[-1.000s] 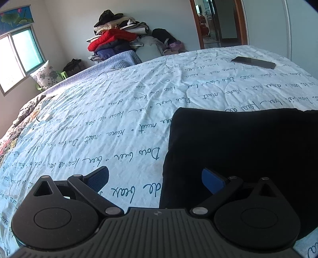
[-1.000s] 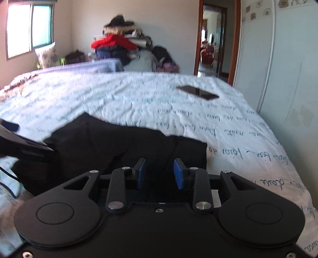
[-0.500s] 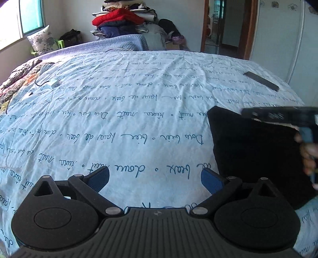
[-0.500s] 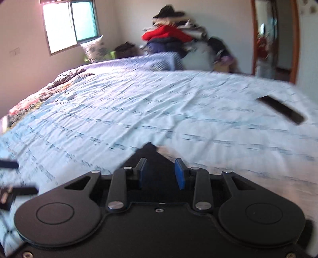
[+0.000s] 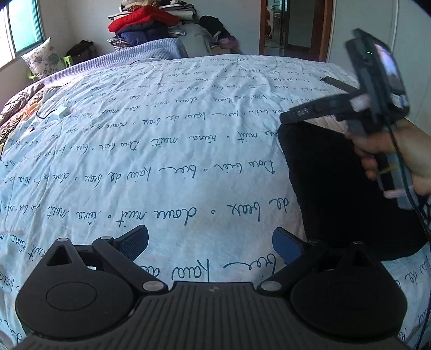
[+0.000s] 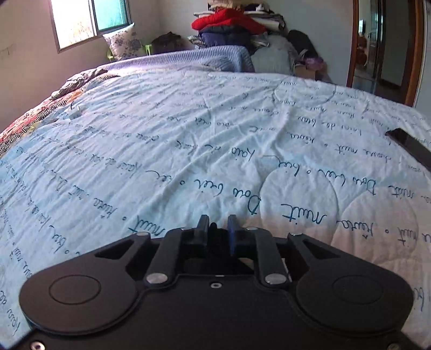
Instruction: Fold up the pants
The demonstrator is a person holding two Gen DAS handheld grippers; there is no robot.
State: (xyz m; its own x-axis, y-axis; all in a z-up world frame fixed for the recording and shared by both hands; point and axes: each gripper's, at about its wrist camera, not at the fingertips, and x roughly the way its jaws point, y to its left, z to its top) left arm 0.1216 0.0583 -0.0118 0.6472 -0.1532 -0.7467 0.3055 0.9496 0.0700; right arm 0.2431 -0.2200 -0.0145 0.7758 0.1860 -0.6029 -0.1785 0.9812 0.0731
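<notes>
The black pants (image 5: 336, 183) lie folded into a flat block on the pale blue bedspread (image 5: 175, 150), at the right of the left wrist view. My left gripper (image 5: 210, 242) hangs open over bare bedspread to the left of them, with nothing between its pads. A hand (image 5: 390, 150) holds my right gripper (image 5: 288, 115) above the pants, its tip at their far left corner. In the right wrist view my right gripper (image 6: 216, 226) has its jaws closing to a narrow gap. A small dark bit of fabric (image 6: 212, 228) shows between them, and the pads do not clearly press on it.
A dark flat phone-like object (image 6: 409, 146) lies on the bed at the far right. A small white object (image 5: 62, 111) sits at the left. A purple blanket (image 6: 188, 58) and a pile of clothes (image 6: 229, 24) are at the far end, and a doorway (image 6: 377, 48) at the back right.
My left gripper has moved left off the pants onto bare bedspread. My right gripper has swung to the pants' far left corner, and its jaws have narrowed.
</notes>
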